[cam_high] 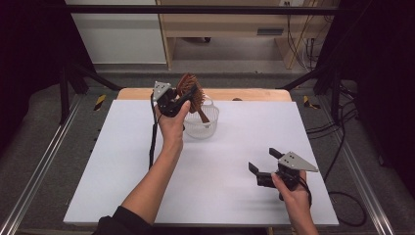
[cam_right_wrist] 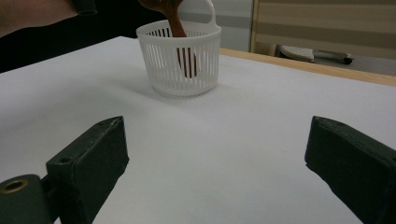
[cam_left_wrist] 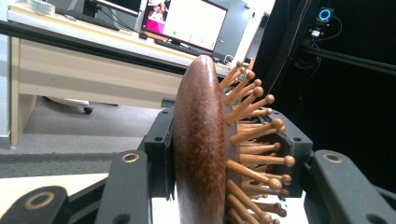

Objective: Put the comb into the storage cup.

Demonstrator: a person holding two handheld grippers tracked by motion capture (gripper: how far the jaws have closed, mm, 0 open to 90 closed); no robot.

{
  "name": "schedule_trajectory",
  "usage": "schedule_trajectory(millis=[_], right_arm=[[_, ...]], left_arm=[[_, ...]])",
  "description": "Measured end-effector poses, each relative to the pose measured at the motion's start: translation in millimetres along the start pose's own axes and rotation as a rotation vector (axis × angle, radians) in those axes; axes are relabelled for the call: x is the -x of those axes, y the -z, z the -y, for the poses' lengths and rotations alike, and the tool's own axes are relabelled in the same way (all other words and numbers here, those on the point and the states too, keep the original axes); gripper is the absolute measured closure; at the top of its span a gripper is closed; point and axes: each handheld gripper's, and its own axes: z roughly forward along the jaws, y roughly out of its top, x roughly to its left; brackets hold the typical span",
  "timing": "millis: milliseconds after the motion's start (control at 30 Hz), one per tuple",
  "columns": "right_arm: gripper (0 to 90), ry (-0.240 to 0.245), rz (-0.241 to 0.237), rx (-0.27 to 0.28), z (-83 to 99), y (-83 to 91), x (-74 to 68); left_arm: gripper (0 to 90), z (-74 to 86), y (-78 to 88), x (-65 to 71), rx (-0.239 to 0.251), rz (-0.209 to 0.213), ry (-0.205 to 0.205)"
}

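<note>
A brown wooden hairbrush with round-tipped wooden pins is held upright over a white slatted basket. Its handle reaches down inside the basket. My left gripper is shut on the brush head, one jaw on the smooth back and one among the pins. Near the table's front right, my right gripper is open and low over the white tabletop, with nothing between its jaws. It faces the basket from a distance.
The white tabletop has a wooden strip along its far edge. Black frame bars stand at both sides, with cables on the floor at the right. A desk with monitors lies beyond the table.
</note>
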Motion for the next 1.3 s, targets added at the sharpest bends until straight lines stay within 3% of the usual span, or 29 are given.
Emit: schedule_trajectory(millis=[600, 1300], right_arm=[[6.1, 0.002, -0.005, -0.019, 2.2, -2.3, -1.0], [6.1, 0.000, -0.010, -0.020, 3.0, -2.8, -0.7]], left_arm=[[50.8, 7.9, -3.1, -6.9, -0.001, -0.001, 0.027], [50.9, 16.7, -7.9, -5.8, -0.005, 0.004, 0.042]])
